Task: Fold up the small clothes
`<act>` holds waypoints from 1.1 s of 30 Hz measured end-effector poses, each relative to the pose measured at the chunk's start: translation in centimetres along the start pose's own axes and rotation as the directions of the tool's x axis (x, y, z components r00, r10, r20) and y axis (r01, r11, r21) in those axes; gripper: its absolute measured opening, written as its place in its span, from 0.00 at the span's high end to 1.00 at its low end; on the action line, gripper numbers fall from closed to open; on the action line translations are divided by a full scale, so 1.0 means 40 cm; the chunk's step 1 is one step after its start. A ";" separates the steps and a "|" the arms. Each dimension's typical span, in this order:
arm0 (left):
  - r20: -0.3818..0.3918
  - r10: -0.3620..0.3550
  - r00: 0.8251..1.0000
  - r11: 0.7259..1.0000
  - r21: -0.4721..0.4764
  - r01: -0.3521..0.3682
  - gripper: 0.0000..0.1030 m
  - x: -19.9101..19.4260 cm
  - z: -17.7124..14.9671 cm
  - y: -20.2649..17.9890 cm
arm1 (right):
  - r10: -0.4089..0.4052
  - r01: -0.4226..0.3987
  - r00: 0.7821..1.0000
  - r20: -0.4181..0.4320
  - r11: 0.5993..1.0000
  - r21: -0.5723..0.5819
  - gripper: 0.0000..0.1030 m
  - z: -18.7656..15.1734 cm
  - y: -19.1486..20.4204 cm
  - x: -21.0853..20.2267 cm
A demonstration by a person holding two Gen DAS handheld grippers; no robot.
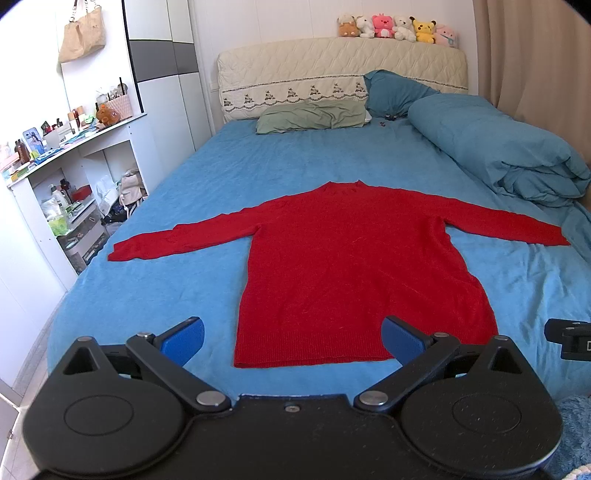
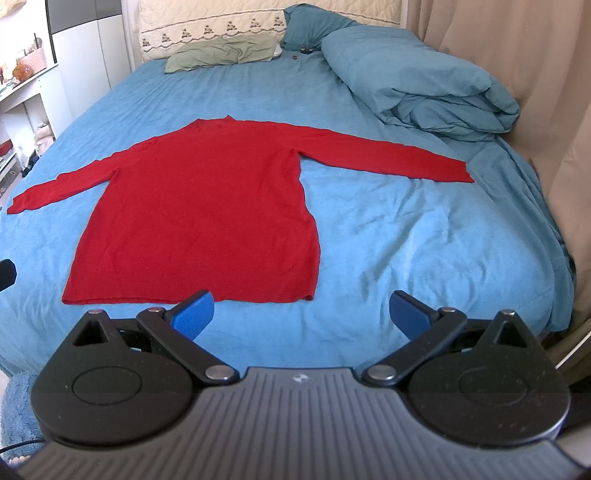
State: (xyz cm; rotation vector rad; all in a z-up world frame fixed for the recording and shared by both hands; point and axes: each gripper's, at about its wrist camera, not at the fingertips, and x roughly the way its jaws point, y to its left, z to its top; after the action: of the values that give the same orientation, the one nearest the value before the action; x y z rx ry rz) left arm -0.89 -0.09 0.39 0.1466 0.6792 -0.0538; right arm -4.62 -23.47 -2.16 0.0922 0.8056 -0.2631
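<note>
A red long-sleeved sweater [image 1: 347, 266] lies flat on the blue bed sheet [image 1: 192, 192], both sleeves spread out sideways and the hem toward me. It also shows in the right wrist view [image 2: 207, 214]. My left gripper [image 1: 293, 341] is open and empty, hovering over the hem near the sweater's lower left corner. My right gripper [image 2: 303, 314] is open and empty, just in front of the hem's lower right corner, above the sheet [image 2: 406, 236]. The right gripper's edge shows at the right of the left wrist view [image 1: 569, 338].
A rolled blue duvet [image 1: 495, 147] lies along the bed's right side, next to a beige curtain [image 2: 517, 55]. A green pillow [image 1: 314, 116] and a blue pillow [image 1: 391, 92] lie at the headboard, with plush toys [image 1: 399, 27] on top. White shelves with clutter [image 1: 70, 177] stand to the left.
</note>
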 end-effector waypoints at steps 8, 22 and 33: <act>-0.001 -0.002 1.000 1.000 -0.001 0.002 0.00 -0.001 0.002 -0.004 | -0.001 0.001 1.000 0.000 1.000 -0.001 0.00 0.002 0.010 -0.003; 0.001 -0.001 1.000 1.000 -0.002 0.001 0.00 -0.001 0.003 -0.007 | 0.004 -0.004 1.000 0.007 1.000 -0.002 0.00 0.005 0.022 -0.008; 0.000 -0.003 1.000 1.000 -0.006 0.003 0.00 -0.004 0.002 -0.006 | 0.008 -0.008 1.000 0.006 1.000 0.001 0.00 0.008 0.022 -0.014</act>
State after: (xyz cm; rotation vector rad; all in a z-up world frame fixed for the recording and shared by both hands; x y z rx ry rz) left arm -1.00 -0.34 0.53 0.1396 0.6793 -0.0549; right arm -4.52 -22.57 -1.54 0.0961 0.7989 -0.2559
